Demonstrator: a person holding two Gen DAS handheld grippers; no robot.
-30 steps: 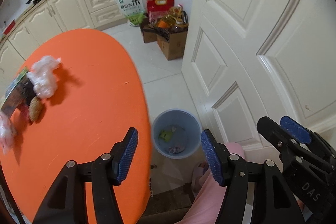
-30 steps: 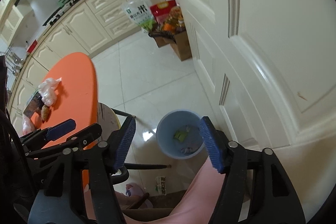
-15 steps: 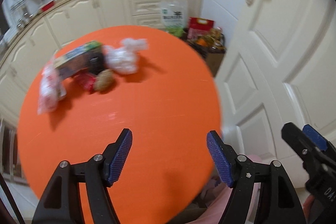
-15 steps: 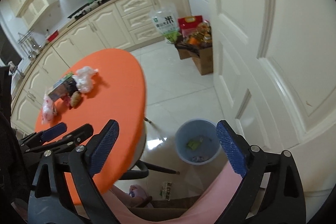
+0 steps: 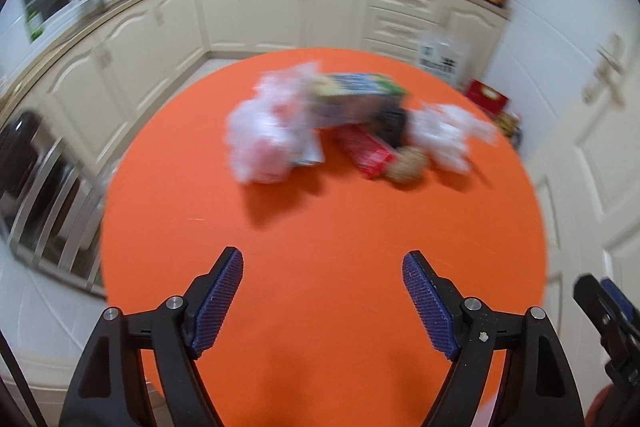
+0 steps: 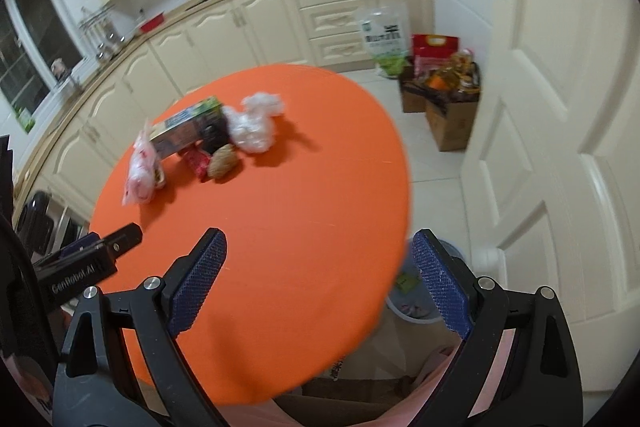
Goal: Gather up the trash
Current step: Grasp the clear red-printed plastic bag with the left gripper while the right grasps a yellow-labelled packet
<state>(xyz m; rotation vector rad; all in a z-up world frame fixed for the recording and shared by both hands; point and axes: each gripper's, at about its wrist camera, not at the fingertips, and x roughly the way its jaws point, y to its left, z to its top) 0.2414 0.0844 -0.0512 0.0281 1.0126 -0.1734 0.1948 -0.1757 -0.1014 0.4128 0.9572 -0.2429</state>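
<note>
Toward the far side of the orange table (image 6: 304,211), the trash is lying in one loose cluster: a pink-and-white plastic bag (image 6: 140,171) at the left, a carton (image 6: 188,125), a red wrapper (image 6: 198,161), a brown lump (image 6: 224,161), and a crumpled clear bag (image 6: 254,125) at the right. Both the left gripper (image 5: 322,303) and right gripper (image 6: 318,283) are hovering wide open and empty, well short of the pile. The bags are probably feather-light, soft and slippery, so pinching a bunched fold looks safest. Gripping the carton across its narrow faces seems best. Low at the near right, the blue bin (image 6: 412,301) is waiting on the floor.
</note>
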